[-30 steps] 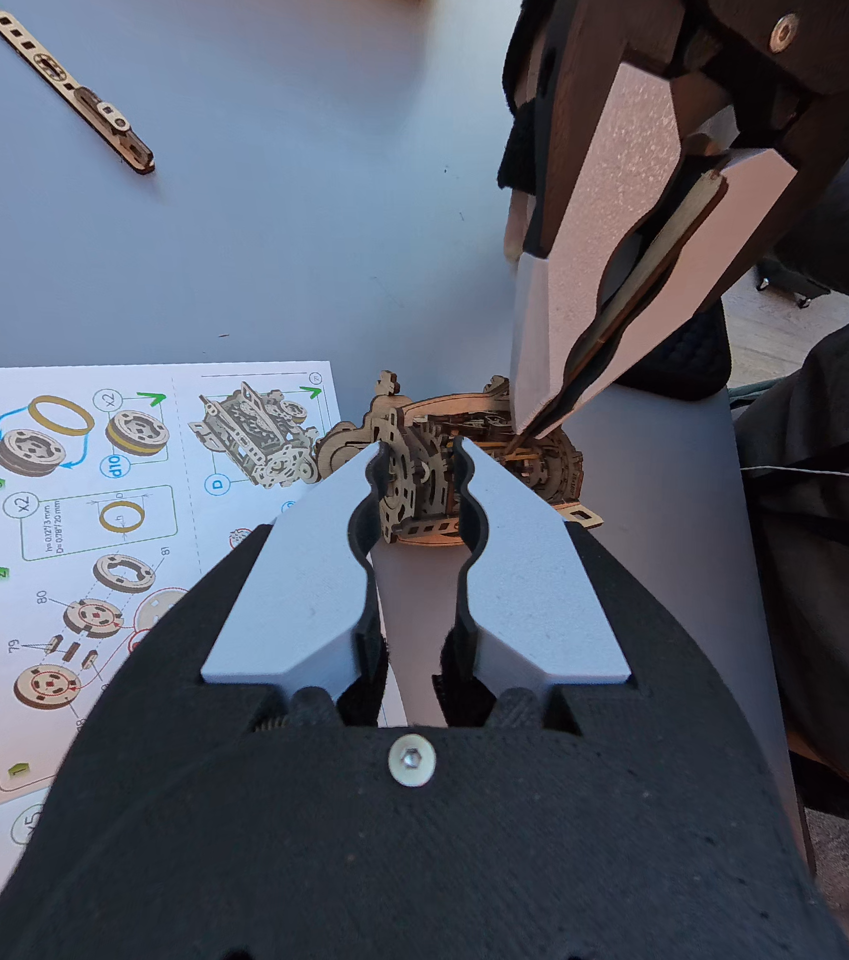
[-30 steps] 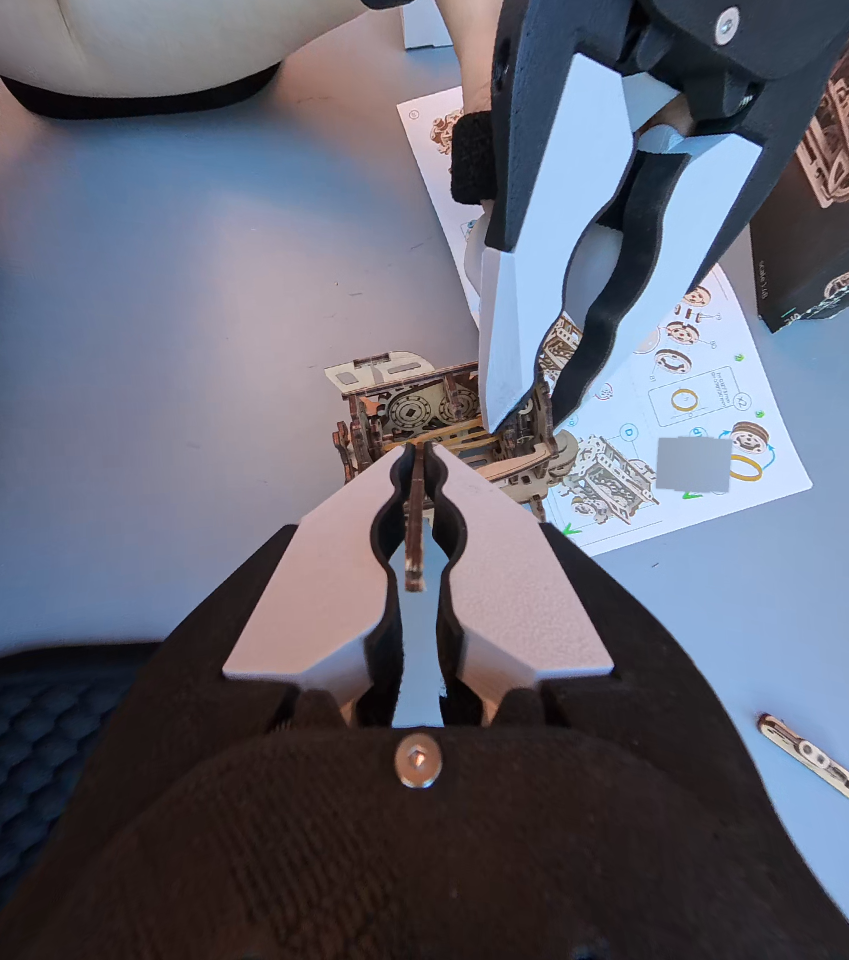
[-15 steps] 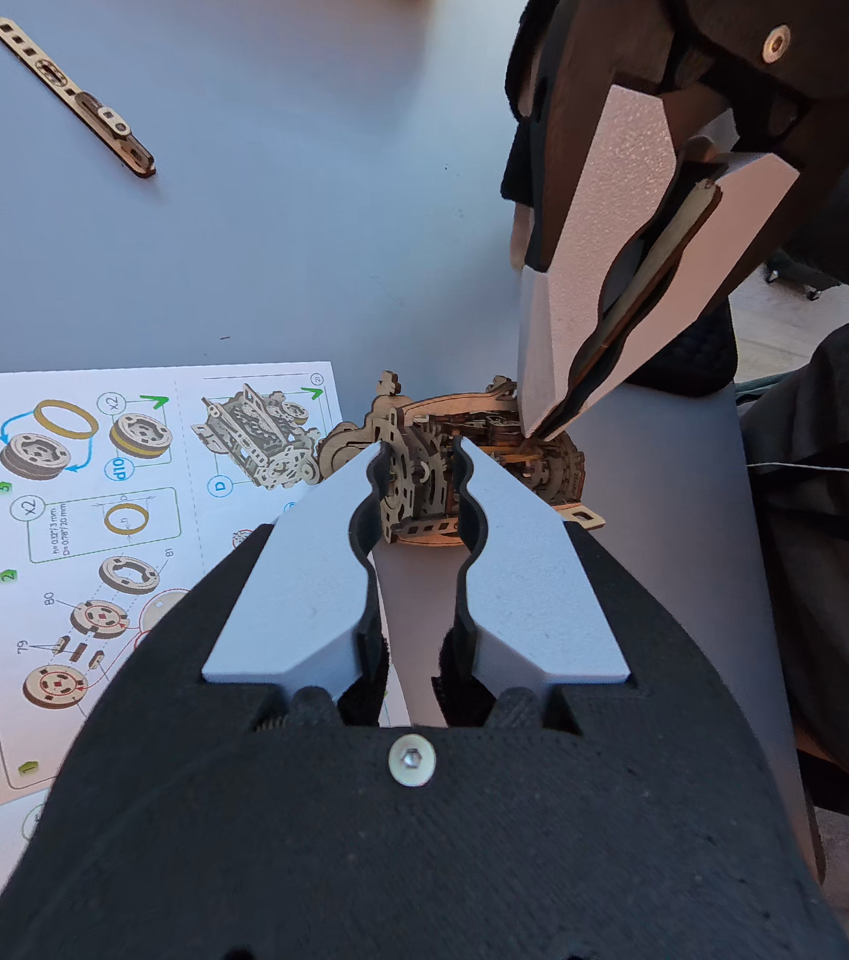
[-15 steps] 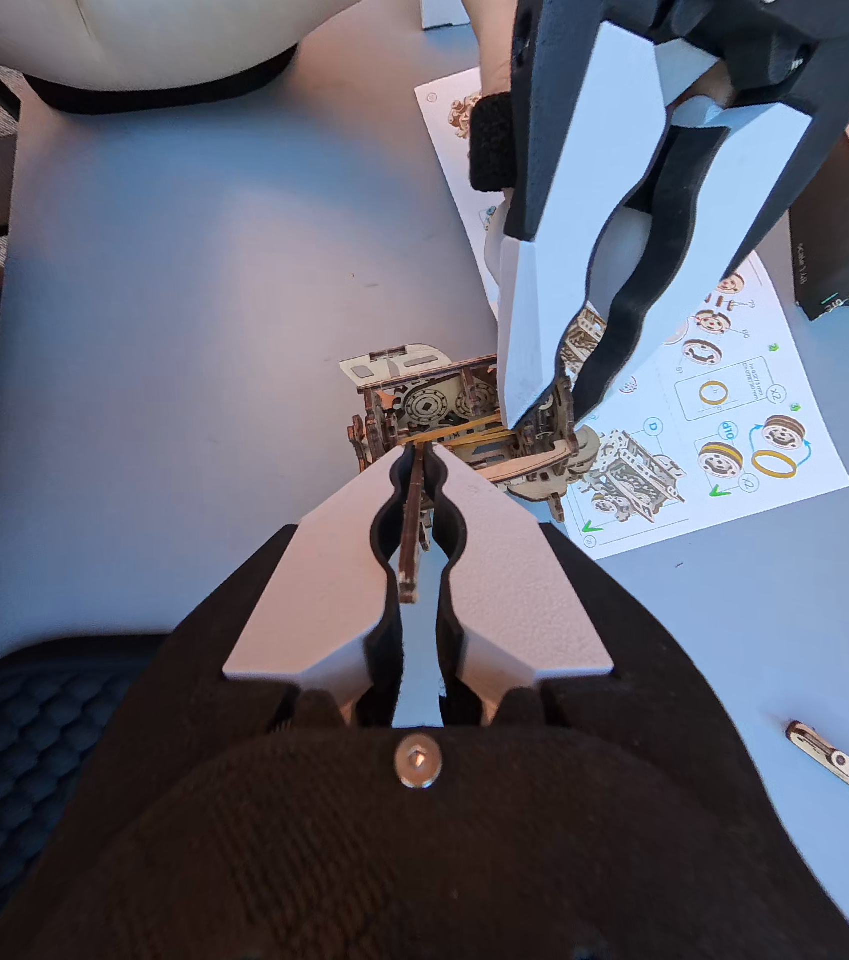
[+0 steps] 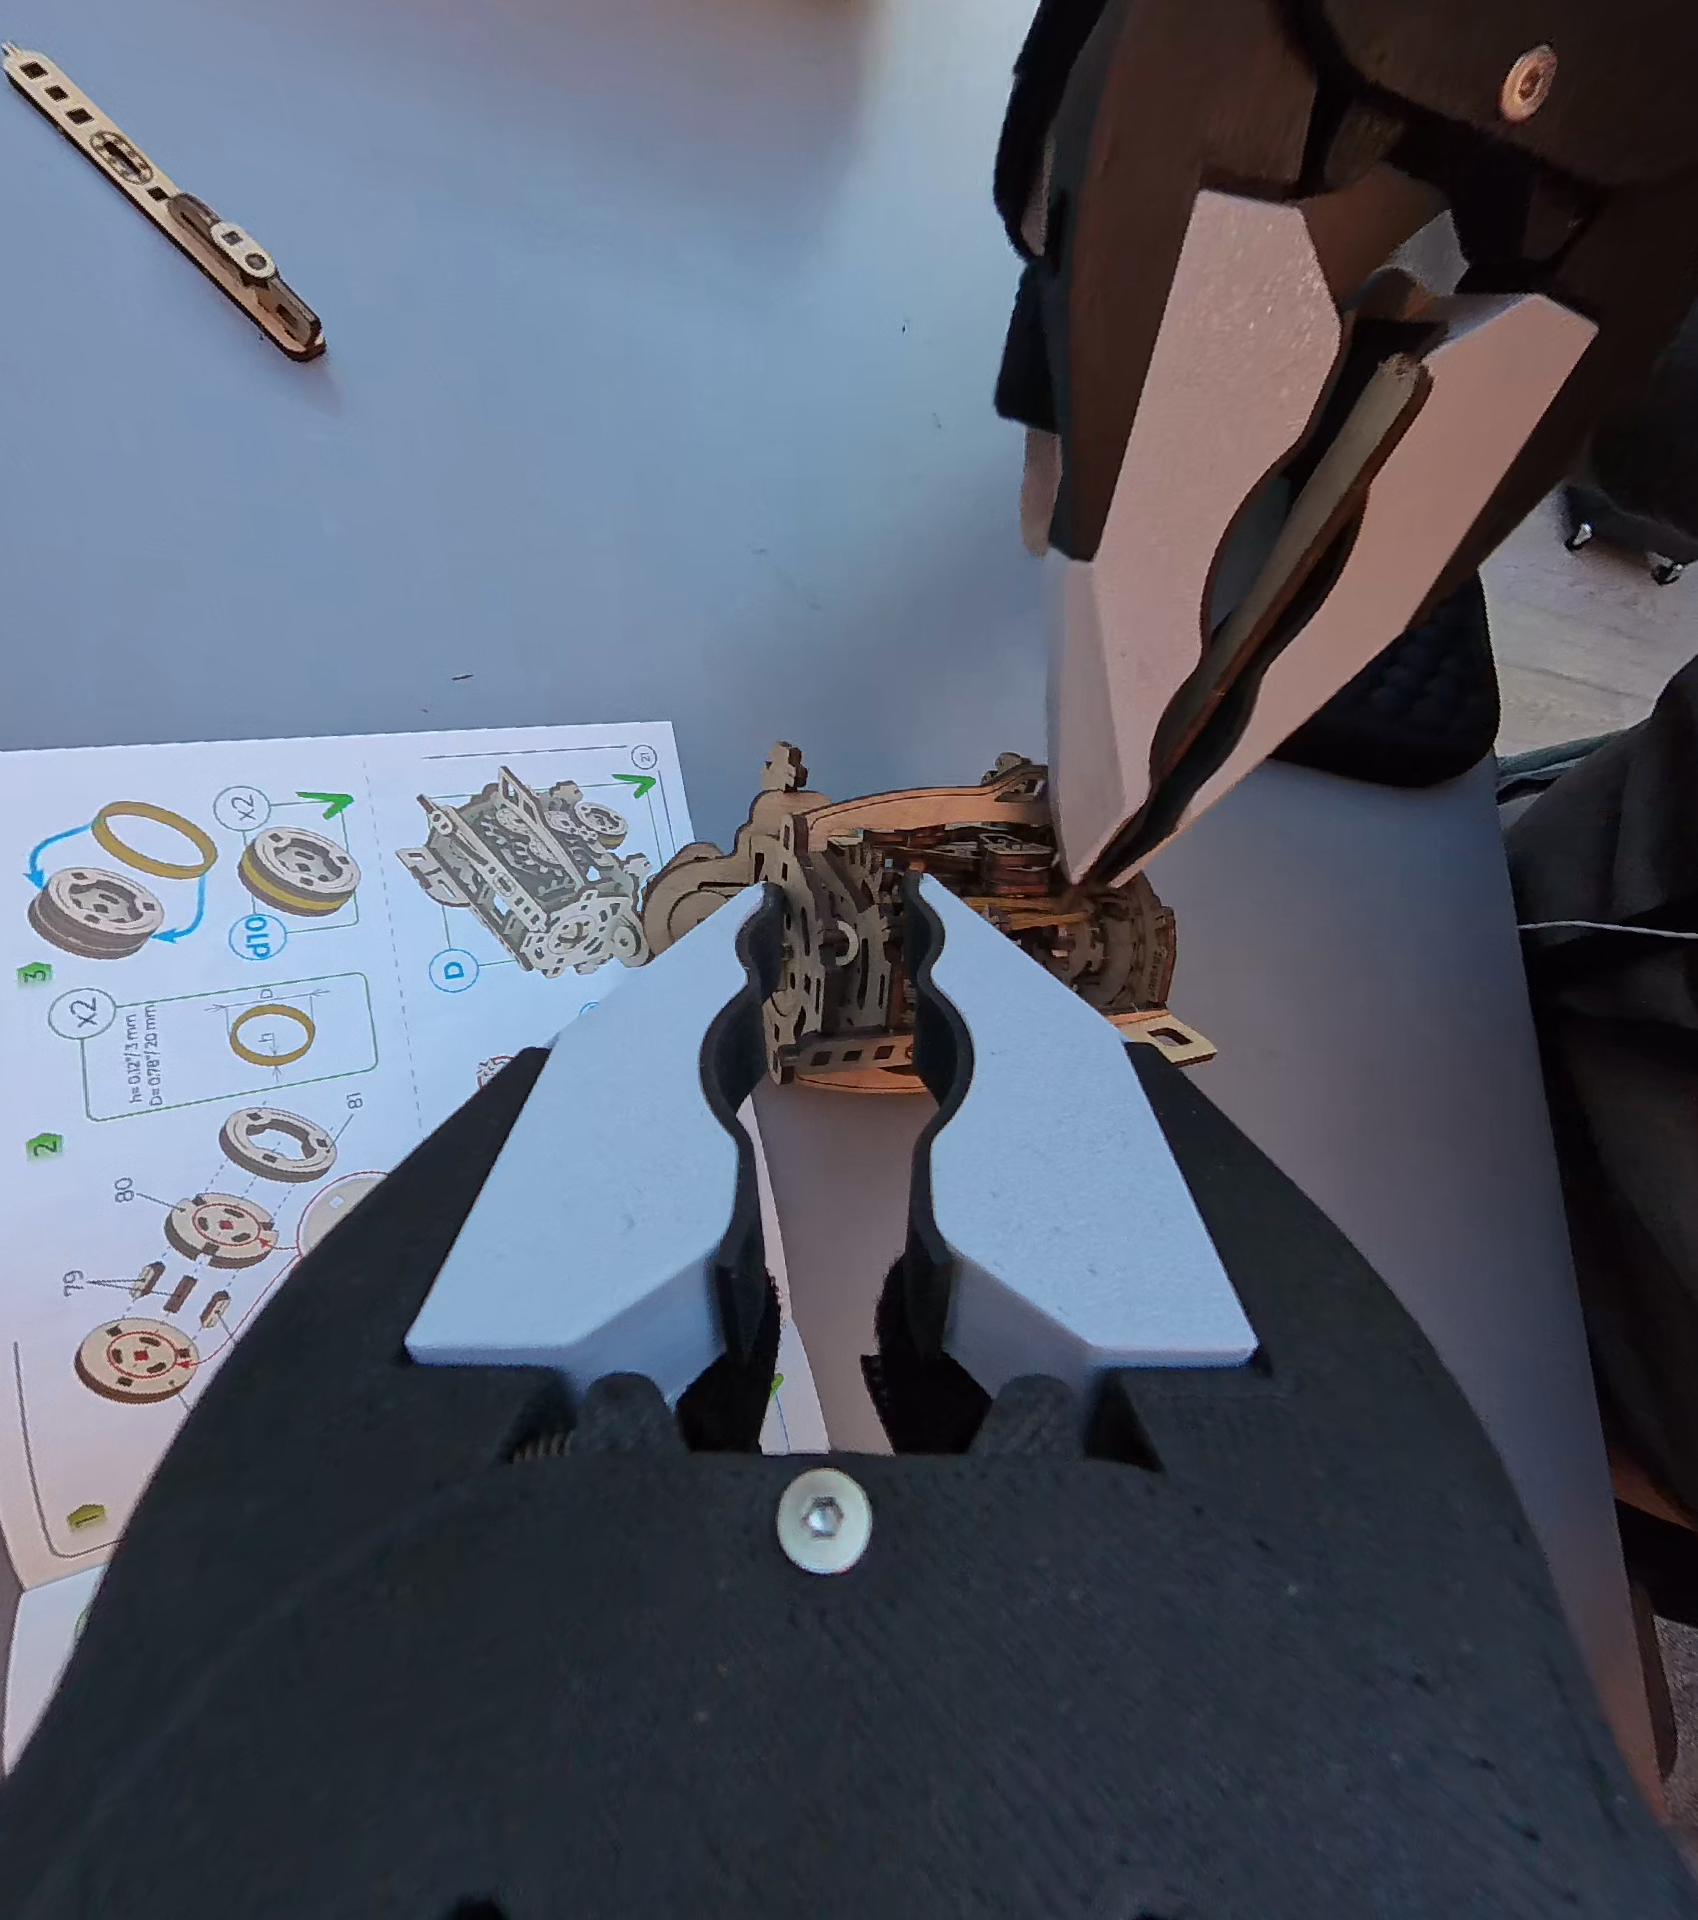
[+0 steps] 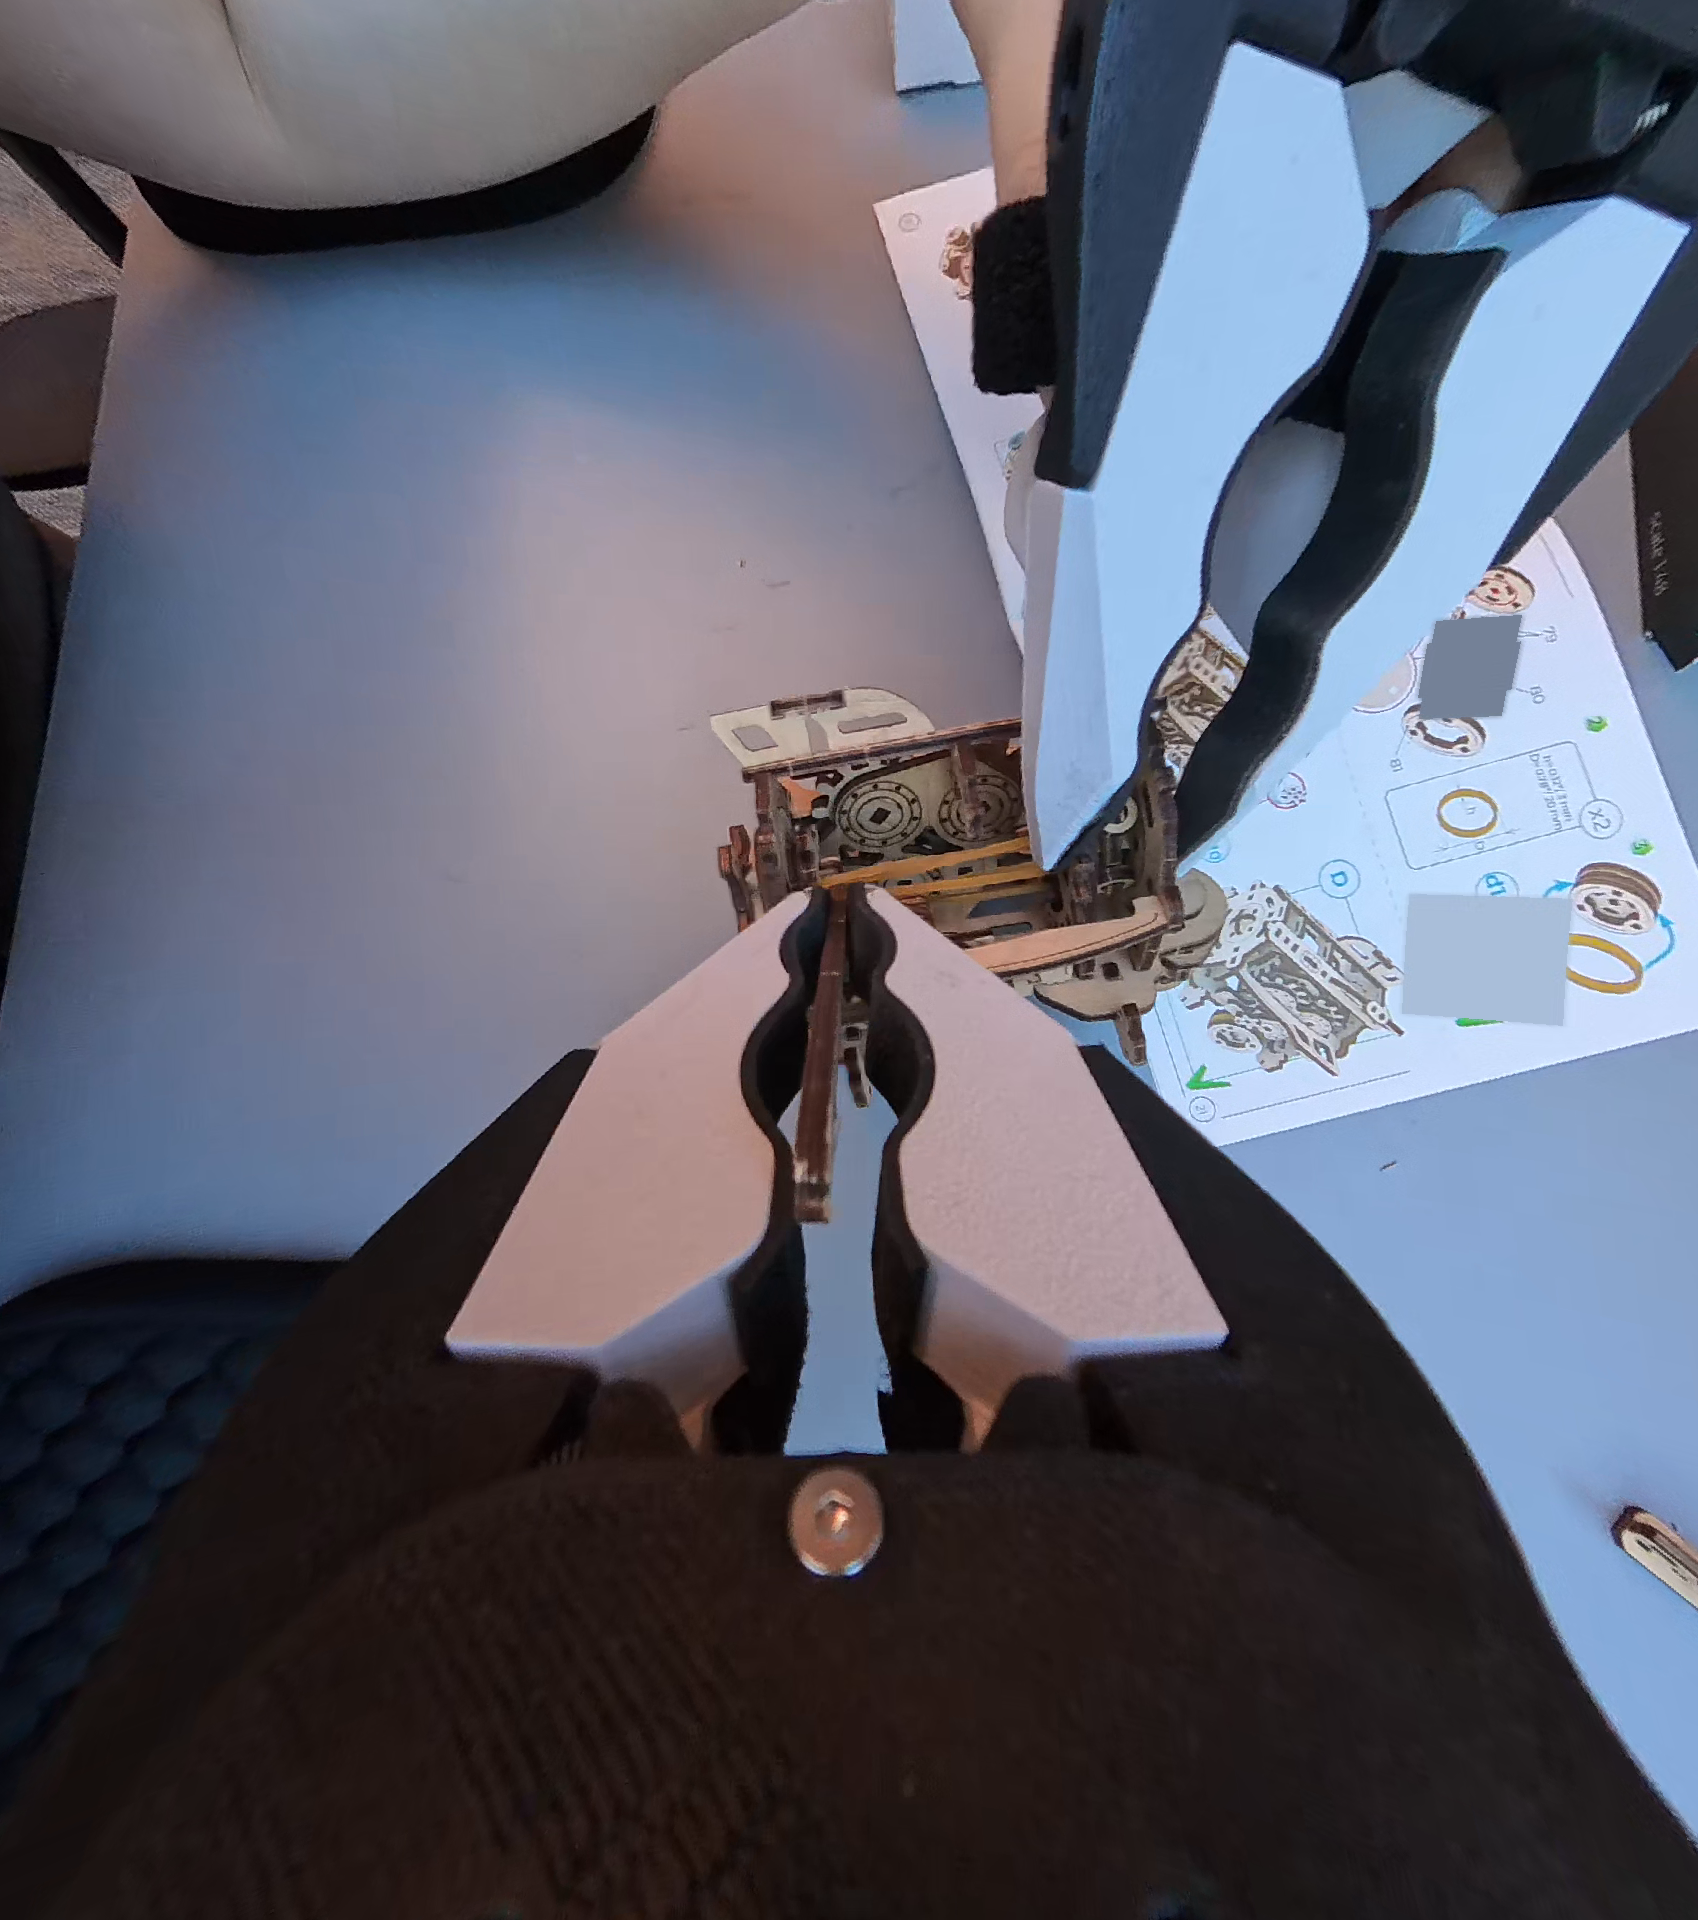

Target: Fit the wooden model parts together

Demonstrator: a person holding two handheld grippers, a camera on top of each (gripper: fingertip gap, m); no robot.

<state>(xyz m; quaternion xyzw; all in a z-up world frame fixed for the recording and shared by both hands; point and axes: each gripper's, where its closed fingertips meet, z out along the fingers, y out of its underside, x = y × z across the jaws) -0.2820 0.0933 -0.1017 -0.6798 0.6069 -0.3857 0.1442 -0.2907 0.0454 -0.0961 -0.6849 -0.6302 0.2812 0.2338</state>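
Insertion step in hand: right tool [image 6: 837, 914] clamps a thin flat brown wooden strip [image 6: 817, 1081], tip at the open-framed plywood gear model [image 5: 938, 935] mid-tabletop [image 5: 512, 468]. Left tool [image 5: 840, 914] grips the model's near end wall. Next, judged: seat the strip squarely while the model is braced.

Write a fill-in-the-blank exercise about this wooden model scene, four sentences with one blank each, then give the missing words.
1. The left tongs grip one end of the wooden ____.
2. The right tongs pinch a thin flat wooden ____ edge-on.
3. The model stands on the grey table beside a printed instruction ____.
4. A loose slotted wooden strip lies on the table far from the model, touched by ____ tongs.

Missing words: model; part; sheet; neither
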